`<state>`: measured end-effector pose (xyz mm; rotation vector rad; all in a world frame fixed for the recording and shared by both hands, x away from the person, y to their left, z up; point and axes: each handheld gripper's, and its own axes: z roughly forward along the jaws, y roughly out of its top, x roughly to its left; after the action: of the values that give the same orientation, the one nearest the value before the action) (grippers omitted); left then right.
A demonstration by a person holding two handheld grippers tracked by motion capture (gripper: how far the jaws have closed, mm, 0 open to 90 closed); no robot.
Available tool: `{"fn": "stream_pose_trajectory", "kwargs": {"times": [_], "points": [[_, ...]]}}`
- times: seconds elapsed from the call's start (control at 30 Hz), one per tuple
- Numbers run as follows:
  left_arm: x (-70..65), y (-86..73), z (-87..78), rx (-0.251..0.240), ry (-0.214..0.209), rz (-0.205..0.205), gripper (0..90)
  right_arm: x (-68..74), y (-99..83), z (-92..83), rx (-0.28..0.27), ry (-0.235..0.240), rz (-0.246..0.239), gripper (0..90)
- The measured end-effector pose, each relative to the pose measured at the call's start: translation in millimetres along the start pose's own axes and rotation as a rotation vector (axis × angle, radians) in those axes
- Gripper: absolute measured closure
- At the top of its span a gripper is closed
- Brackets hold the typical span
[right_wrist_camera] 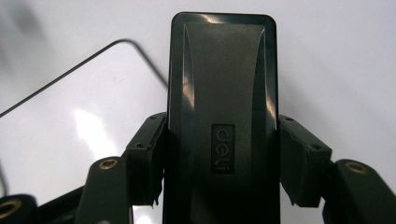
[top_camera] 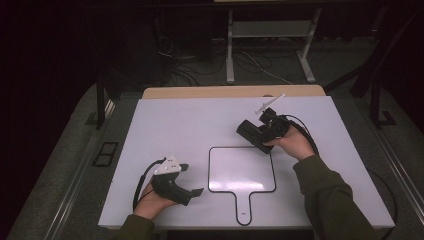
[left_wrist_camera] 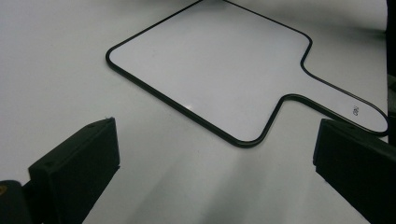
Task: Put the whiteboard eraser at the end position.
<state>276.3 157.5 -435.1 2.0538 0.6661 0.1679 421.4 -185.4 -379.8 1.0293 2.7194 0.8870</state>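
A small paddle-shaped whiteboard (top_camera: 241,170) with a black rim and a short handle lies flat at the middle of the white table. My right gripper (top_camera: 256,135) hovers over the board's far right corner, shut on a black whiteboard eraser (top_camera: 247,130). In the right gripper view the eraser (right_wrist_camera: 223,88) stands upright between the pads of that gripper (right_wrist_camera: 223,158), with the board's corner (right_wrist_camera: 56,121) below on the left. My left gripper (top_camera: 191,180) rests near the front left, open and holding nothing. Seen from the left gripper (left_wrist_camera: 215,154), the board (left_wrist_camera: 210,60) lies ahead.
The white tabletop (top_camera: 165,130) has bare room around the board. A wooden strip (top_camera: 200,92) runs along its far edge. Beyond it, a desk frame (top_camera: 230,50) and cables (top_camera: 185,65) are on the dark floor.
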Motion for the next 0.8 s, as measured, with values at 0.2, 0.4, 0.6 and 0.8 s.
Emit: {"fn": "stream_pose_trajectory", "kwargs": {"times": [0.2,0.4,0.6,0.8], "points": [[-0.3,0.5,0.5,0.003,-0.003,0.001,0.0,-11.7,15.9,13.9,0.012,-0.012,0.012,38.4],[-0.3,0.6,0.6,-0.001,-0.006,-0.001,0.0,-21.0,32.0,30.6,0.03,-0.02,0.018,38.4],[0.0,0.7,0.2,-0.002,-0.01,0.001,0.0,-26.1,47.9,48.5,0.056,-0.038,0.013,38.4],[0.6,0.6,-0.7,-0.008,-0.008,-0.002,0.0,-31.7,59.3,69.6,0.088,-0.081,-0.004,38.3]]}}
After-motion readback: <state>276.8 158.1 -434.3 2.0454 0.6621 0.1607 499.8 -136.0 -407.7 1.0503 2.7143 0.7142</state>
